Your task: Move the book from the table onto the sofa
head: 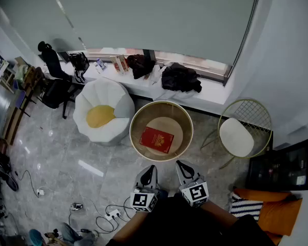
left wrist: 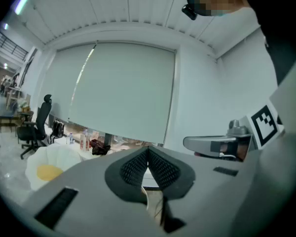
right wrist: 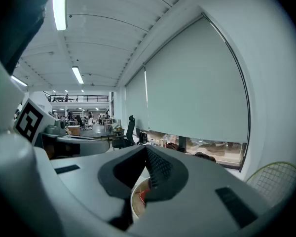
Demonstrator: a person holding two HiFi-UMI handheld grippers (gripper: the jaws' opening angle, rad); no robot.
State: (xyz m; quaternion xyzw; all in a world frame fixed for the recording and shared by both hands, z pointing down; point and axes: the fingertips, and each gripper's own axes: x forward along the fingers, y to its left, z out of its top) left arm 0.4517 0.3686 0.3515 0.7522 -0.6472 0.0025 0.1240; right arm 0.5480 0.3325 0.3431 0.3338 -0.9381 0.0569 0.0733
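Note:
A red book (head: 156,139) lies flat inside the round gold-rimmed table (head: 187,118) in the middle of the head view. The sofa (head: 118,99), a white petal-shaped seat with a yellow cushion (head: 100,116), stands just left of the table. My left gripper (head: 150,169) and right gripper (head: 180,164) hover side by side at the table's near edge, both shut and empty, short of the book. The left gripper view shows shut jaws (left wrist: 148,149) and the sofa (left wrist: 54,157) at lower left. Below the shut jaws (right wrist: 146,148) in the right gripper view a sliver of the book (right wrist: 142,196) shows.
A gold wire chair (head: 245,127) with a white seat stands right of the table. A window ledge (head: 215,91) behind holds dark bags and bottles. A black office chair (head: 54,70) is at far left. Cables (head: 92,217) lie on the floor near my feet. An orange cushion (head: 277,209) is at lower right.

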